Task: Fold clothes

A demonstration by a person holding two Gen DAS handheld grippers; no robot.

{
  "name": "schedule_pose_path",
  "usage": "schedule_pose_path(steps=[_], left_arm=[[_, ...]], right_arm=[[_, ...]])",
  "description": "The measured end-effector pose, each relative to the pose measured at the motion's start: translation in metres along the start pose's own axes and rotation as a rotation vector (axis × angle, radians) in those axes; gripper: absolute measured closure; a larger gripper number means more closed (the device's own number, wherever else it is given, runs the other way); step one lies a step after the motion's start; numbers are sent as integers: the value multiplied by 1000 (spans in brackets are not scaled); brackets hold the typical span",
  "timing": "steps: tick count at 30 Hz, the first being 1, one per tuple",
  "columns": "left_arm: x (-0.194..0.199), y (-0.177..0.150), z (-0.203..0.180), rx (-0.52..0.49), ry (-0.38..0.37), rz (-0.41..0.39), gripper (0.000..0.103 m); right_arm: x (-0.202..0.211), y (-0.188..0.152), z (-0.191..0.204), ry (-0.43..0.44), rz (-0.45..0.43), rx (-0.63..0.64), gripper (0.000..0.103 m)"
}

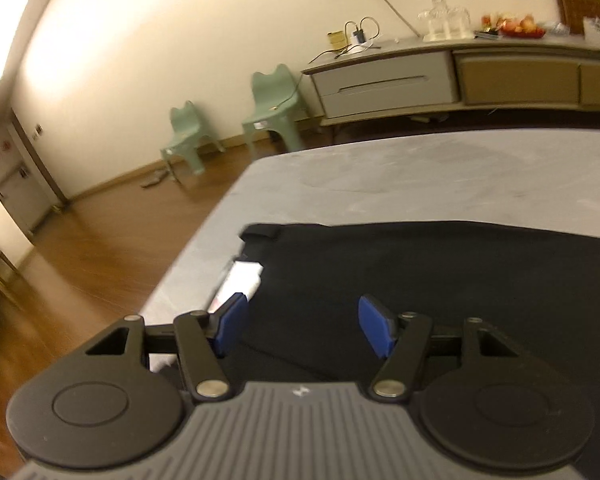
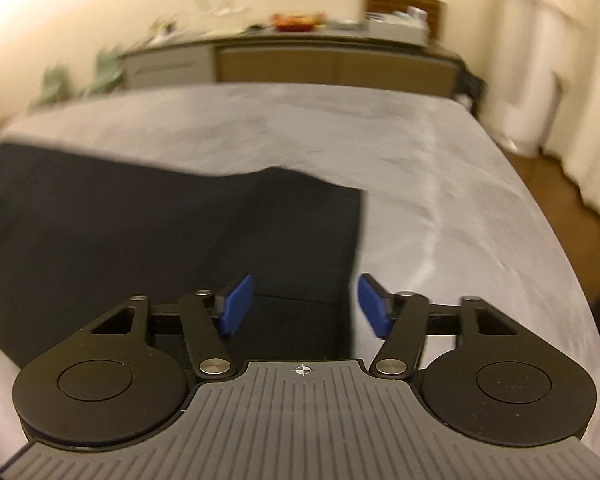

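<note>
**Black garment laid out, fold not yet finished**

Left wrist view first. Spread flat over the grey table [image 1: 440, 168], filling the frame from 9 o'clock round to 3 o'clock: a black garment [image 1: 440, 272]. At about 10 o'clock from the claw, a white label [image 1: 240, 280] showing at a turned-back opening, likely the neck or waistband, with a dark flap above it at 11 o'clock. Left gripper [image 1: 304, 324] poised over the cloth, blue pads [image 1: 230, 322] well apart, nothing pinched between them. Beyond the table, two green chairs [image 1: 274, 110] at 11 o'clock and a low sideboard [image 1: 460, 84] at 1 o'clock, no part of the job.

Right wrist view next, blurred. Same garment [image 2: 160, 240] covering the left half from 9 o'clock to 12 o'clock, ending in a straight edge that runs down to the claw. Right gripper [image 2: 305, 306] straddling that edge: left pad over black cloth, right pad [image 2: 374, 306] over bare grey table [image 2: 440, 180]. Jaws parted, gripping nothing.

Judged progress: early to middle. A stepped line across the cloth just ahead of the right claw hints at one layer already doubled over, though not certain in the blur. Still to do: at least one more fold into a compact stack, then squaring of the edges. Both claws empty, so a fresh pinch on an edge or corner probably needed before any further fold.
</note>
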State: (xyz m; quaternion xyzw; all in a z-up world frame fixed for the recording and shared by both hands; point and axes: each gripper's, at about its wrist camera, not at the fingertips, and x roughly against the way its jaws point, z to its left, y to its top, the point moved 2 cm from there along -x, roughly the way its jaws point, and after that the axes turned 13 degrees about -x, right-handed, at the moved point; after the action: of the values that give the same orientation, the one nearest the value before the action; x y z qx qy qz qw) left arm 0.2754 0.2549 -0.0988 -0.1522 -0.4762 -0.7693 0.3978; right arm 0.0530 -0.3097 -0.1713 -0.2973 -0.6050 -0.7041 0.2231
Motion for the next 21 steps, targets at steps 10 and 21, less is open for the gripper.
schedule_pose_path(steps=[10, 21], left_arm=[[68, -133, 115, 525, -112, 38, 39], [52, -194, 145, 744, -399, 110, 40]], right_arm=[[23, 30, 3, -142, -83, -74, 48], [51, 19, 42, -78, -50, -163, 20]])
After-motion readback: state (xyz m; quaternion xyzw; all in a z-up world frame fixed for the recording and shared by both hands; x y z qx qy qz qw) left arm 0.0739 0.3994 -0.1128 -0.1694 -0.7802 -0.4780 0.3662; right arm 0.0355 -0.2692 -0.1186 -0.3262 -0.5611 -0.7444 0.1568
